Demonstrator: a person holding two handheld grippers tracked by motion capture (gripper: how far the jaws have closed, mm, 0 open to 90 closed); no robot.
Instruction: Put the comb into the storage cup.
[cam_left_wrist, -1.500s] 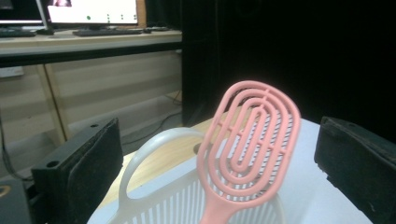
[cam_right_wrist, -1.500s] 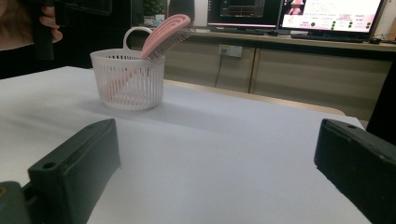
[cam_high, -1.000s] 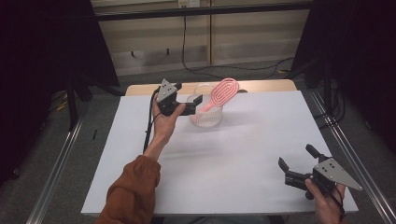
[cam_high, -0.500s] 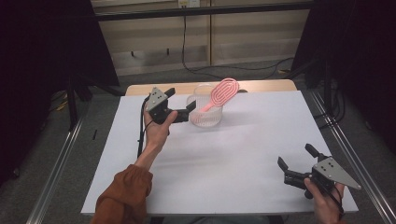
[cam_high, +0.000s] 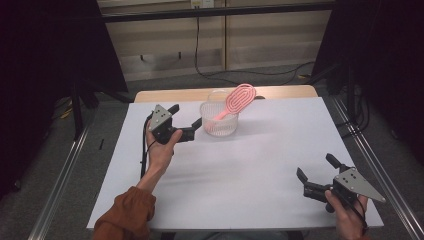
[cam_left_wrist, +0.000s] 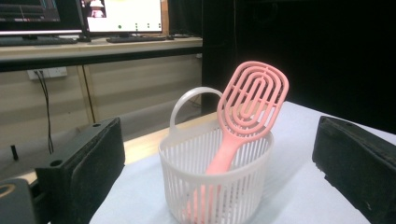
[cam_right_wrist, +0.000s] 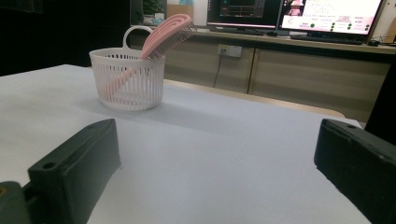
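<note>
A white slatted basket (cam_high: 219, 122) with a loop handle stands at the back middle of the white table (cam_high: 250, 170). A pink vented hairbrush (cam_high: 239, 99) leans in it, handle down, head sticking out to the right. My left gripper (cam_high: 186, 116) hovers open just left of the basket, not touching it. In the left gripper view the basket (cam_left_wrist: 215, 186) and brush (cam_left_wrist: 254, 98) sit between the wide-apart fingers (cam_left_wrist: 79, 158), a little ahead of them. My right gripper (cam_high: 315, 167) is open and empty near the front right corner. From there the basket (cam_right_wrist: 127, 77) is far off.
A strip of wooden tabletop (cam_high: 280, 92) shows behind the white sheet. Metal rails (cam_high: 60, 185) run along both sides of the table. Dark curtains stand left and right. A desk with monitors (cam_right_wrist: 322, 18) lies beyond the far edge.
My left gripper has drawn back from the basket, moving left and toward the person. The basket, the brush and the right gripper have stayed put.
</note>
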